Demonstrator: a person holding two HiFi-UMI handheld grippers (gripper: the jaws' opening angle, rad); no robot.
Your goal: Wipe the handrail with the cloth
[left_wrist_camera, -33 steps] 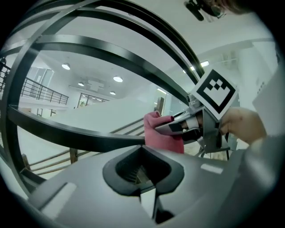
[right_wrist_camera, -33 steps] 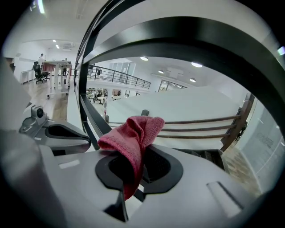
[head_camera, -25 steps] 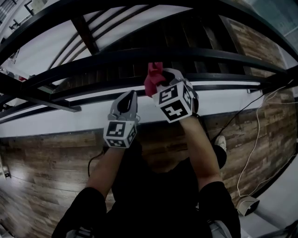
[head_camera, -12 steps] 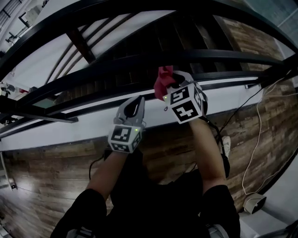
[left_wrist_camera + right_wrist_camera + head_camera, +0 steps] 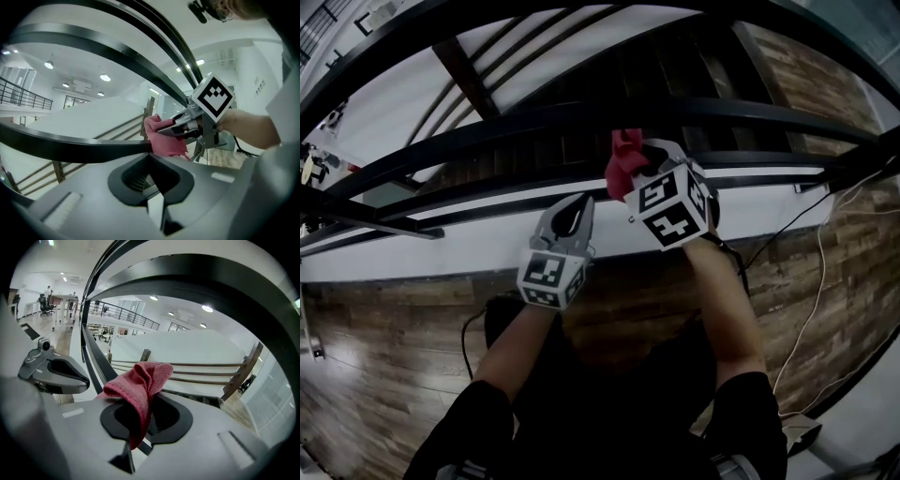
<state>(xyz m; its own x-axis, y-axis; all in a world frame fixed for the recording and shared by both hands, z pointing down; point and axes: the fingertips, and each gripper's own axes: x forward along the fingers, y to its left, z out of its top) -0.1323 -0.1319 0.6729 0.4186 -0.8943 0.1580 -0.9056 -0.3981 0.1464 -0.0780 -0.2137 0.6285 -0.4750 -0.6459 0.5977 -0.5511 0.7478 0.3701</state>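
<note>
The black handrail (image 5: 750, 117) curves across the top of the head view. My right gripper (image 5: 639, 161) is raised just under it, shut on a red cloth (image 5: 623, 157) that bunches up against the rail. In the right gripper view the cloth (image 5: 140, 385) droops over the closed jaws, with the rail (image 5: 234, 291) arching above. My left gripper (image 5: 574, 208) hangs lower and to the left, shut with nothing in it. From the left gripper view I see a rail (image 5: 70, 146) just past the jaw tips, and the right gripper (image 5: 176, 129) with the cloth (image 5: 164, 140).
More black rails (image 5: 487, 202) run below the top one, over a white ledge (image 5: 422, 248). Far below lies a wooden floor (image 5: 384, 347) with a white cable (image 5: 814, 281) and a small white box (image 5: 797, 431). A stair banister (image 5: 197, 365) shows ahead.
Both grippers have shifted a little to the right along the rail, the right one still holding the cloth. Neither gripper has opened or shut.
</note>
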